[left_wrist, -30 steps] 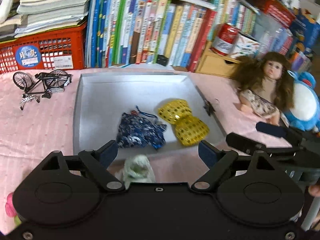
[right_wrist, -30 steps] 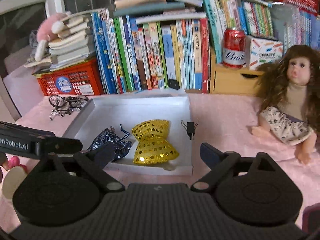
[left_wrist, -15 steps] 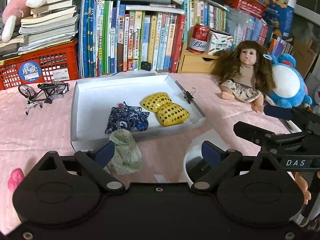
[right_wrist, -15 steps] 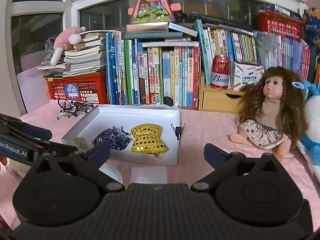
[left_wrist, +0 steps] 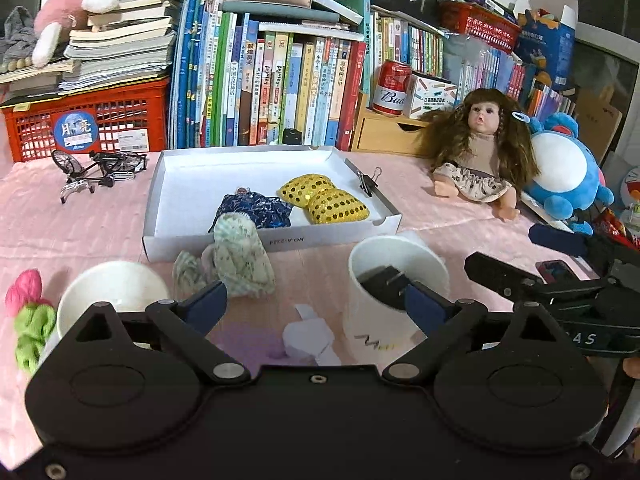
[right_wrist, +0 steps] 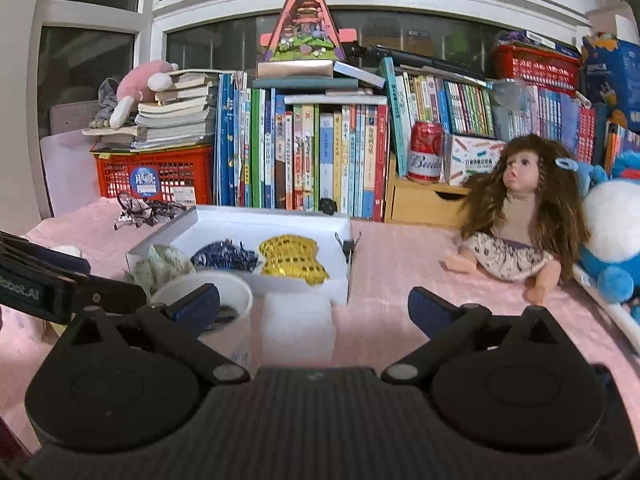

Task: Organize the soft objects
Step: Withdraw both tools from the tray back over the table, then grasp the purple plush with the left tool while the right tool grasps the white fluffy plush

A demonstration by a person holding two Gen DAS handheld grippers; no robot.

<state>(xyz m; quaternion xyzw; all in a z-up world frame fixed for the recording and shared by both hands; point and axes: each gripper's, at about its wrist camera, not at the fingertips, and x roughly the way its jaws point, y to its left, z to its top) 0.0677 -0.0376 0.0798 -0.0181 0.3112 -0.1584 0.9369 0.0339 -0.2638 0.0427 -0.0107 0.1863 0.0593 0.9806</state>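
Observation:
A white shallow box [left_wrist: 176,184] on the pink tablecloth holds a blue patterned pouch [left_wrist: 256,210] and a gold sequin bow [left_wrist: 324,200]. A pale green floral cloth [left_wrist: 238,256] drapes over the box's front wall onto the table. My left gripper [left_wrist: 316,306] is open and empty, above the table in front of the box. My right gripper [right_wrist: 314,306] is open and empty, further right; its arm shows in the left wrist view [left_wrist: 560,292]. The box [right_wrist: 240,220], pouch [right_wrist: 224,258], bow [right_wrist: 292,258] and cloth [right_wrist: 160,264] also show in the right wrist view.
A white cup [left_wrist: 396,296] with a dark plug inside and a white bowl [left_wrist: 112,296] stand near my left gripper. Pink and green soft pieces [left_wrist: 30,312] lie at far left. A doll [left_wrist: 480,160], blue plush [left_wrist: 568,176], toy bicycle [left_wrist: 100,166], books and red crate [left_wrist: 84,124] stand behind.
Both grippers have pulled back and risen away from the box. The green cloth, earlier between my left fingers, now lies over the box's front wall.

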